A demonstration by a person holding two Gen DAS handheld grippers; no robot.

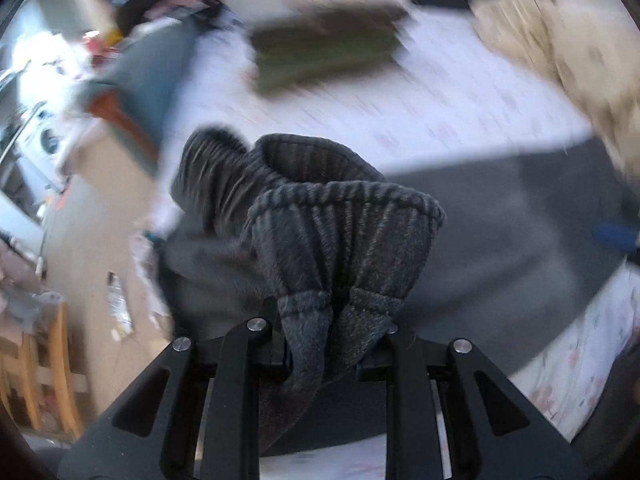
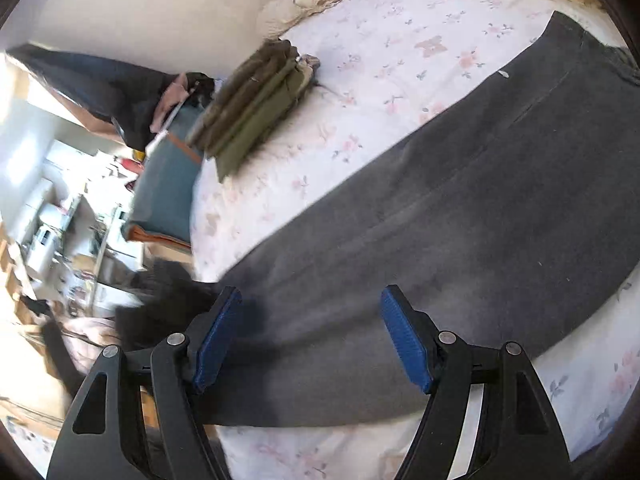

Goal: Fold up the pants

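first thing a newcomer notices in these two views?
The left claw, shut on the ribbed cuff of the grey pants, fills the left view. In the right view the right claw hangs open over the pants, spread across the floral bedsheet; folded olive pants lie beyond.

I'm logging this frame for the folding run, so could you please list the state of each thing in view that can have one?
left gripper: shut on the ribbed cuff of the grey pants.
right gripper: open, holding nothing, above the pants.
grey pants: spread mostly flat on the bed, not yet folded; cuff end bunched and lifted.
olive garments: folded, stacked on the bed.
floral sheet: spread over the bed.
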